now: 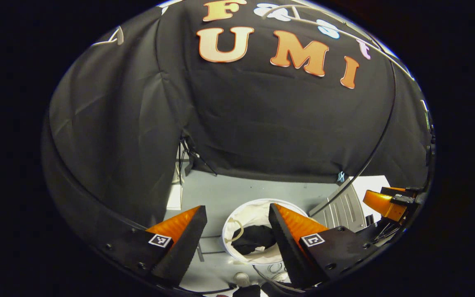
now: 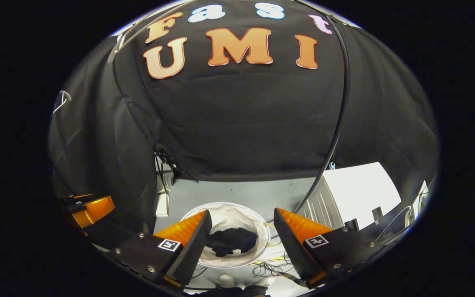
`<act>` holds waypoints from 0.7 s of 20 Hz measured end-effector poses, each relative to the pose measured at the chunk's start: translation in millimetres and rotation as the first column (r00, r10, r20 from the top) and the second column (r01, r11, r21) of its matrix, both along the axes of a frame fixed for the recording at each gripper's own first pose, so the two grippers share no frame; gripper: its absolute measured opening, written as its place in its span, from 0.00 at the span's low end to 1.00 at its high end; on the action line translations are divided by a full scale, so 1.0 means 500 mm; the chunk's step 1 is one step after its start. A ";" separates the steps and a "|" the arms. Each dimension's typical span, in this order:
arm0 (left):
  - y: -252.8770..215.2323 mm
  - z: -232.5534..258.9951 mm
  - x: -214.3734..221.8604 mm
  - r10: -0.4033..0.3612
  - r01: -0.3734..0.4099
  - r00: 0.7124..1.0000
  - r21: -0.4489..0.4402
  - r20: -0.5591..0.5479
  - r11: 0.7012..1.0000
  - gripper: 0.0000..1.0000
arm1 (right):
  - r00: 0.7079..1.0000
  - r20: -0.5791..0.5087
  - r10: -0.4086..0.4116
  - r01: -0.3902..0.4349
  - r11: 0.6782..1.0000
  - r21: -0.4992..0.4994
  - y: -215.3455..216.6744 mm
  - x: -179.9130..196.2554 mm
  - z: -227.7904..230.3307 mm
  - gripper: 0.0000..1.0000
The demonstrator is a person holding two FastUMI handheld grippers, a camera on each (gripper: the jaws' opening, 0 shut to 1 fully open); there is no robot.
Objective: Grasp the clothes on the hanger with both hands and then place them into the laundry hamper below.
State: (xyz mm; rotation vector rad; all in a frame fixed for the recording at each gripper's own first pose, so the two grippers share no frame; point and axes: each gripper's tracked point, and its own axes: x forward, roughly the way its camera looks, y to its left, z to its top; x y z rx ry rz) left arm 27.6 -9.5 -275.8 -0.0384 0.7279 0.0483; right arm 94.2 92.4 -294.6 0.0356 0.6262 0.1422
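We saw a dark crumpled garment (image 2: 231, 240) in the round white fabric hamper (image 2: 258, 222), partly hidden by fingers. Left gripper (image 1: 237, 231) and right gripper (image 2: 241, 235) both gaped wide, empty. Right gripper view showed the white slatted box (image 2: 357, 198) more fully.

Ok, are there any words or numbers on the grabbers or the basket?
Left gripper: no words or numbers; its square markers are black-and-white patterns, not letters.
Right gripper: the same kind of patterns, nothing to read.
Laundry hamper: no writing that I can see.
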 end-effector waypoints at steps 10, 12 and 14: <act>-0.040 0.341 0.024 -0.076 0.062 0.943 0.051 0.324 0.997 0.98 | 0.977 0.213 0.012 -0.018 0.999 0.030 -0.004 -0.055 0.306 0.93; -0.056 0.402 0.020 -0.087 0.074 0.921 0.049 0.379 0.996 0.99 | 0.964 0.265 0.015 -0.024 0.999 0.032 0.003 -0.068 0.355 0.93; -0.064 0.462 0.008 -0.096 0.082 0.901 0.050 0.424 0.995 0.98 | 0.947 0.321 0.015 -0.027 0.999 0.034 0.005 -0.079 0.414 0.93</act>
